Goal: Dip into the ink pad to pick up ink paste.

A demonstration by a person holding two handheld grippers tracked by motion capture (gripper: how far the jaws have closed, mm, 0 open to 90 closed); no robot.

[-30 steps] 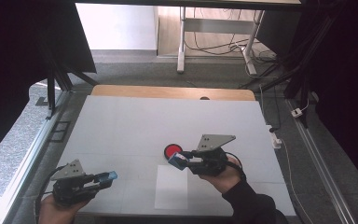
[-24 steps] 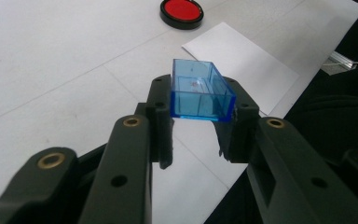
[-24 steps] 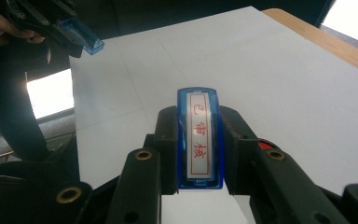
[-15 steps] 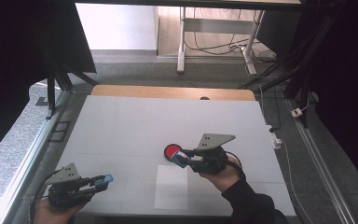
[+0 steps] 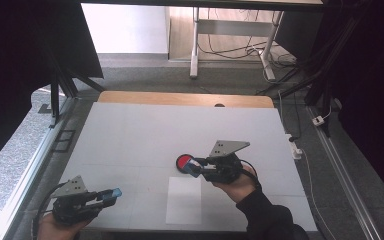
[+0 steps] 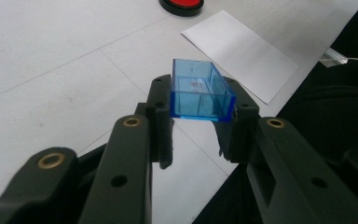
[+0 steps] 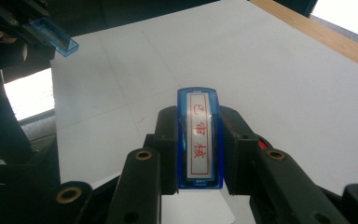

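Observation:
My left gripper [image 5: 108, 196] hovers at the table's front left corner, shut on a clear blue plastic cap [image 6: 200, 91] held open side up across its jaws. My right gripper [image 5: 194, 167] is at mid-table, shut on a blue stamp [image 7: 199, 137] whose white label carries red characters. Right beside the stamp's tip in the high view lies a round red ink pad [image 5: 183, 162] in a black case. In the right gripper view the left gripper with the blue cap [image 7: 56, 36] is at the top left.
A white sheet of paper [image 5: 184, 200] lies on the white table [image 5: 145, 130] just in front of the ink pad, between the two hands. A wooden strip [image 5: 180, 99] runs along the far edge. Metal rails flank both sides.

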